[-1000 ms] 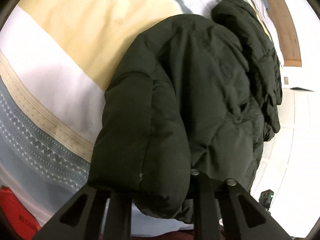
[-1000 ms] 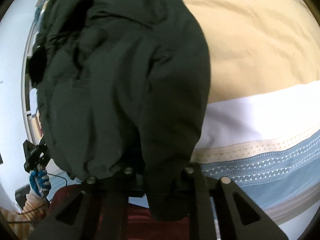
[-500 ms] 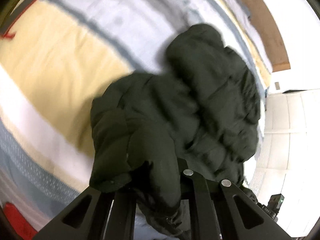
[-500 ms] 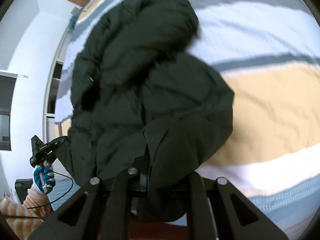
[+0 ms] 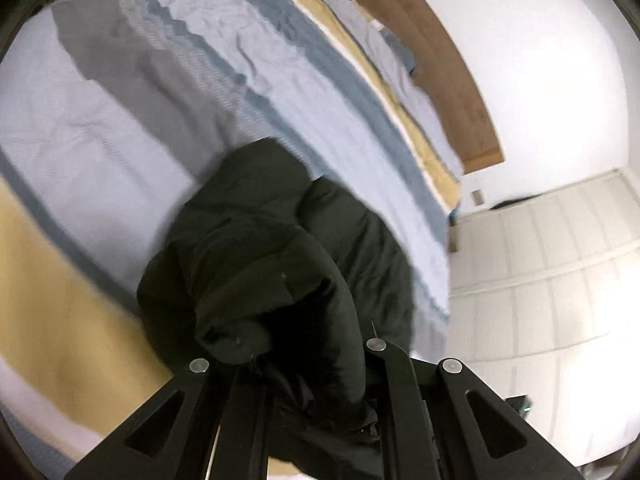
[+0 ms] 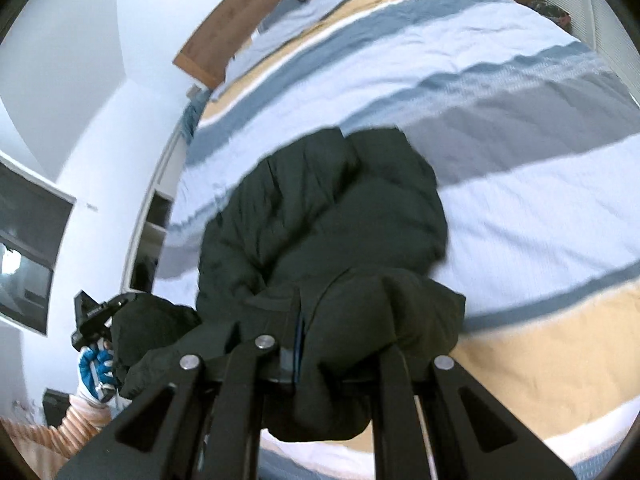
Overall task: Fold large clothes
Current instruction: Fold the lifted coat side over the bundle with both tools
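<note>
While both grippers are clamped on it, the dark puffy jacket point(image 5: 280, 264) hangs bunched above the bed point(image 5: 120, 128), its far part trailing down toward the striped cover. In the left wrist view the left gripper point(image 5: 298, 364) has its jaws nearly closed, with a thick fold of the jacket pinched between them; the fingertips are buried in the cloth and cannot be seen. The jacket spills over the left finger arm and down past the lower edge of the view.

In the right wrist view the right gripper point(image 6: 320, 364) is likewise closed narrow on the jacket point(image 6: 320, 216), gripping a rolled edge with a thin blue line of lining showing in the gap. The rest of the jacket stretches away from the jaws toward the middle of the bed point(image 6: 500, 92).

The cover has blue, grey, white and tan stripes. A wooden headboard point(image 5: 440, 60) runs along the far end under a white wall point(image 5: 540, 60).

At the lower left of the right wrist view, a gloved hand point(image 6: 96, 376) in blue and white holds the other gripper's handle, with a striped sleeve point(image 6: 52, 428) below it. Both views are somewhat blurred.
</note>
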Demonstrator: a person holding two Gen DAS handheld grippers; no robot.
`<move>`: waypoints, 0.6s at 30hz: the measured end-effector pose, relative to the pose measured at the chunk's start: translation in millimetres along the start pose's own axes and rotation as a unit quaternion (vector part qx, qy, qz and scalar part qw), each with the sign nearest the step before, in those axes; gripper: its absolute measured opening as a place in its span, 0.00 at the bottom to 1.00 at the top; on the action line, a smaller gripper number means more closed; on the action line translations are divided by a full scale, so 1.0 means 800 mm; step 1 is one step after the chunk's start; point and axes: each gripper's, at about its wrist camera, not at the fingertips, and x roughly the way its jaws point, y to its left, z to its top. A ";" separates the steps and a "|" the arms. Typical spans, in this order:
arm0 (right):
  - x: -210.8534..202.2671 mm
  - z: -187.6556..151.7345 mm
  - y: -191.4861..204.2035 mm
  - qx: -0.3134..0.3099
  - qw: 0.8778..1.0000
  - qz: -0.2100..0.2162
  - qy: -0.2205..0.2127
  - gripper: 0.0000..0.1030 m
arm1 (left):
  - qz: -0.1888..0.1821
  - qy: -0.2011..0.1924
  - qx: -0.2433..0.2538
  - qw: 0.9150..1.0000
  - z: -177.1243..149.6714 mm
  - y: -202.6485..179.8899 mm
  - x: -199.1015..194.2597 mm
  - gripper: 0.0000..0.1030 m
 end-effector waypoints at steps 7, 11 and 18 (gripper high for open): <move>0.059 0.096 -0.017 0.059 0.996 0.017 -0.057 0.10 | -0.050 -0.037 -0.071 0.996 0.086 0.010 0.074 0.10; 0.116 0.150 -0.039 0.093 0.992 0.005 -0.089 0.10 | -0.048 -0.064 -0.104 0.991 0.136 0.028 0.136 0.10; 0.206 0.208 -0.085 0.136 0.982 -0.040 -0.128 0.10 | 0.005 -0.091 -0.100 0.991 0.205 0.060 0.237 0.13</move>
